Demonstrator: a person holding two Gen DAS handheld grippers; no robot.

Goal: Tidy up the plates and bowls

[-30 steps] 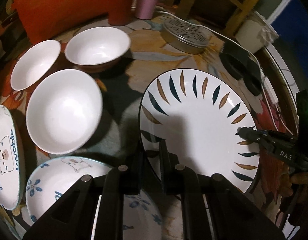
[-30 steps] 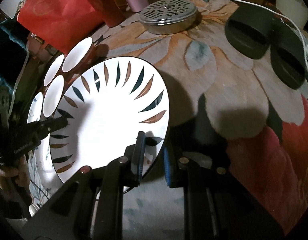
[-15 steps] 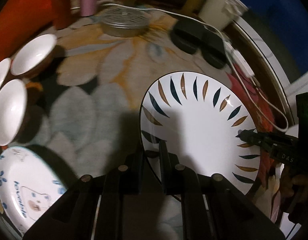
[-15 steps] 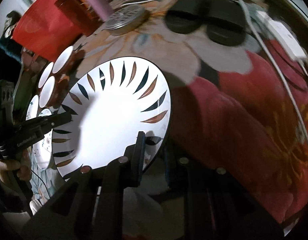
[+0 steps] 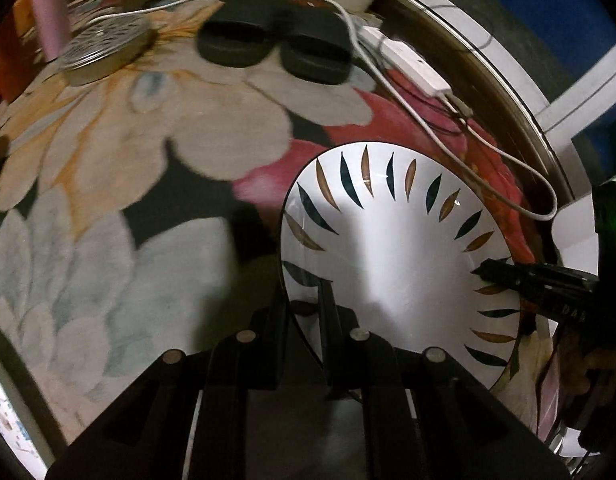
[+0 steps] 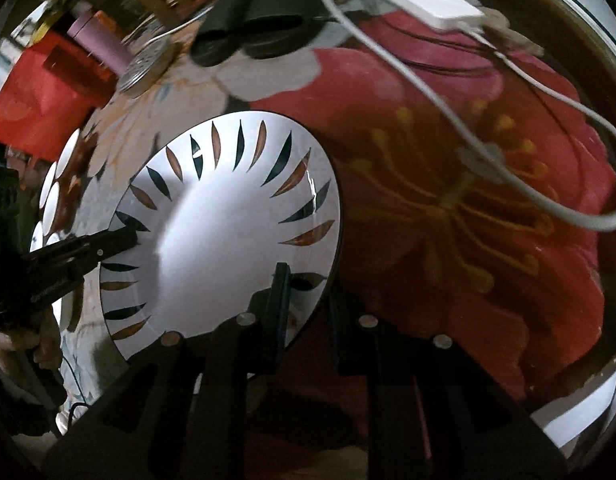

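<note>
Left claw (image 5: 304,300) first: it is clenched on the near-left rim of the leaf-patterned plate (image 5: 391,256), one finger above the rim and one beneath; the plate spreads away from it toward the right and hangs above the flowered rug (image 5: 108,184), not resting on it; across the plate, the right claw (image 6: 304,292) bites the opposite rim, likewise clamped tight, with its tip showing at the plate's far right edge in the left view. Seen from the right wrist, the plate lies to the left of that claw, and the left one enters from the picture's left edge, gripped by a hand (image 6: 26,350); so the plate is pinned between the two claws, which lie on a line running across its middle, neither claw nearer than the other. Beyond the plate on the left stand the white bowls (image 6: 54,196); further right lie a metal lid (image 5: 104,46), black slippers (image 5: 276,46), and a white power strip (image 5: 415,66) with its cord (image 6: 527,184). Judging by this, the set-down turns on keeping both rims level, since a tilt across that line would slide the plate out of one grip.
</note>
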